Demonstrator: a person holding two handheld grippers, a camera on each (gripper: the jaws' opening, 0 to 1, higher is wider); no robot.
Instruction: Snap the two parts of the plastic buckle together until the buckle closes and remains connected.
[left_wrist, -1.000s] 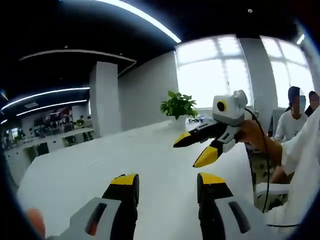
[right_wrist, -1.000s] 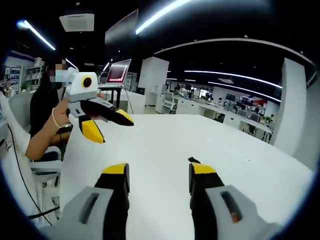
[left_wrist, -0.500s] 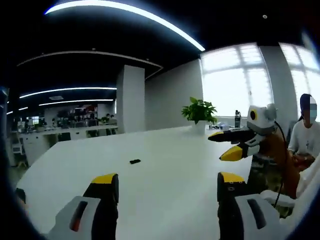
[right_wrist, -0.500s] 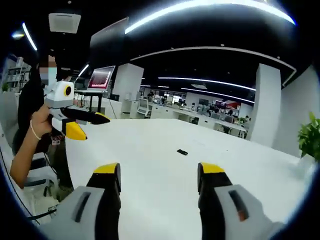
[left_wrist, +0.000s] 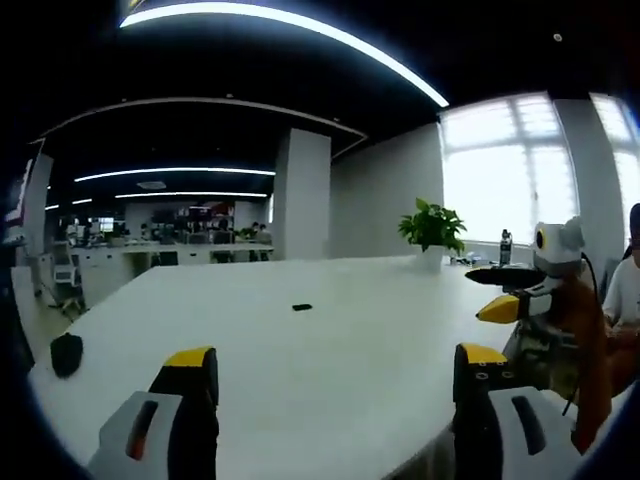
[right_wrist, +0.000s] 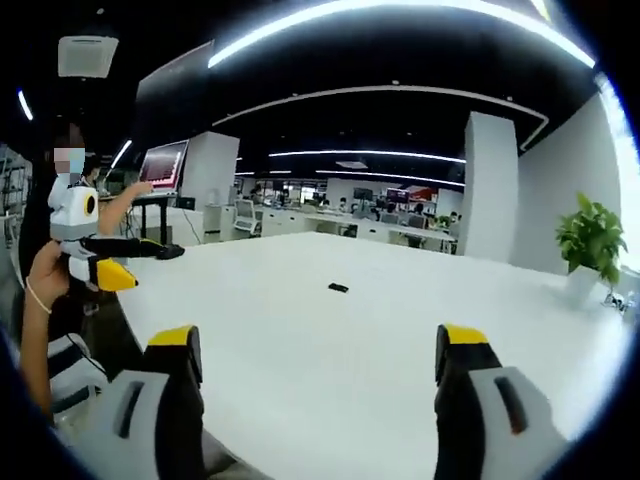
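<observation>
Both grippers spread wider, holding nothing.
The left gripper and right gripper had opened further; the buckle lay well ahead between the jaws.

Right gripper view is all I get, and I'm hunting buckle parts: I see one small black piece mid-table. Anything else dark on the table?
Observer: Yes. The left gripper view shows a dark rounded object near the table edge, well apart from the small black piece. It is too blurred to identify.
Operator: Anything beside the plant?
Observer: A bottle stands upright just beside the potted plant.
</observation>
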